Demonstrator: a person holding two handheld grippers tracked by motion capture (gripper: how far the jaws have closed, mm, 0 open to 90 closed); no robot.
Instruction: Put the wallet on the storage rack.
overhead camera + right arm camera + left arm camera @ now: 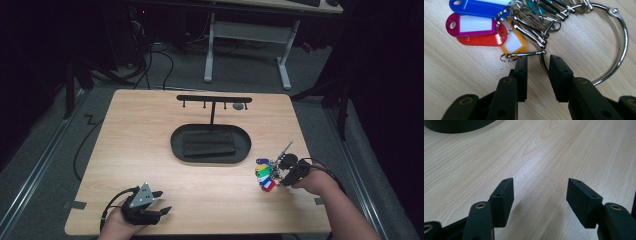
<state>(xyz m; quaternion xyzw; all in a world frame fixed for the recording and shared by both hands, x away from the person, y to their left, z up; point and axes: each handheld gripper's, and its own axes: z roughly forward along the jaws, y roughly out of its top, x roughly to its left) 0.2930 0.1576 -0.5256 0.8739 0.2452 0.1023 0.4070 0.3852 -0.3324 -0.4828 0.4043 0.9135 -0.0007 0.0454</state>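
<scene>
Near edge of the table [150, 150], left corner: left claw [162, 202] rests low with jaws wide apart, nothing between them; in the left gripper view it [540, 195] looks across bare wood toward the black tray's rim [454, 127], well apart from the keys. Near the right edge, closer to the near-right corner: right claw [286, 176] sits at the bunch of keys [267, 172], which lies flat on the table. In the right gripper view the right claw [538, 72] has its jaws narrow but not closed, straddling the wire of the big metal ring [621, 45] where the ring passes just in front of the tips; gap still shows on both sides, so not clamped yet, as far as I can tell. Coloured tags [476, 27] fan out up and to the left of the tips in that view, ring loops off to the right. Key bunch's long axis runs roughly along the line of the claw, tags farthest from the hand. Right hand [315, 181] is clearly the nearer one; judging by this, next move is closing on the ring. Farther off, middle of the table: oval black tray [177, 145] holding a dark flat block [209, 144], and a T-shaped hook stand [214, 100] rising from it toward the far edge.
</scene>
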